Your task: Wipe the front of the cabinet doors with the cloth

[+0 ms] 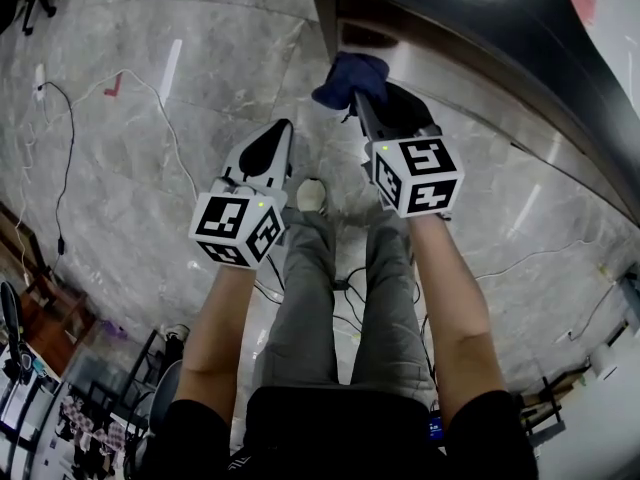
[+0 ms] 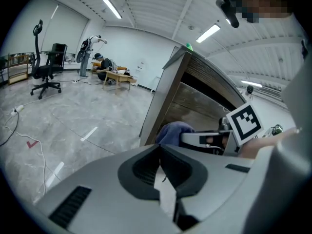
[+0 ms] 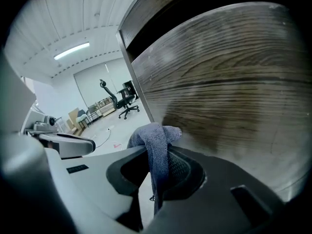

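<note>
- My right gripper (image 3: 158, 167) is clamped on the blue cloth (image 3: 153, 140); the fabric runs down between the two jaws and bunches up above their tips
- That bunch is right at the wood-grain cabinet door (image 3: 234, 82), low down and near the door's vertical edge at the end of the cabinet; I can't tell from the right gripper view whether it is pressing on the panel or just beside it
- In the head view the cloth shows as a dark blue wad at the cabinet's corner, under the dark countertop (image 1: 480, 8)
- My left gripper (image 1: 283, 130) is closed with nothing in it; its own view shows the jaws drawn together and only floor (image 2: 73, 126) beyond them
- It hangs well clear of the cabinet, beside the right one, over the marble floor
- Progress, as I judge it: the cloth is gripped and brought to the door, so the set-up is done
- I see no damp streak or clear line between cleaned and uncleaned wood; a pale hazy patch near the cloth could be sheen or reflection, so I can't say how much has been wiped
- The broad stretch of panel to the right of the cloth looks untouched, and I would count most of the wiping as left to do
</note>
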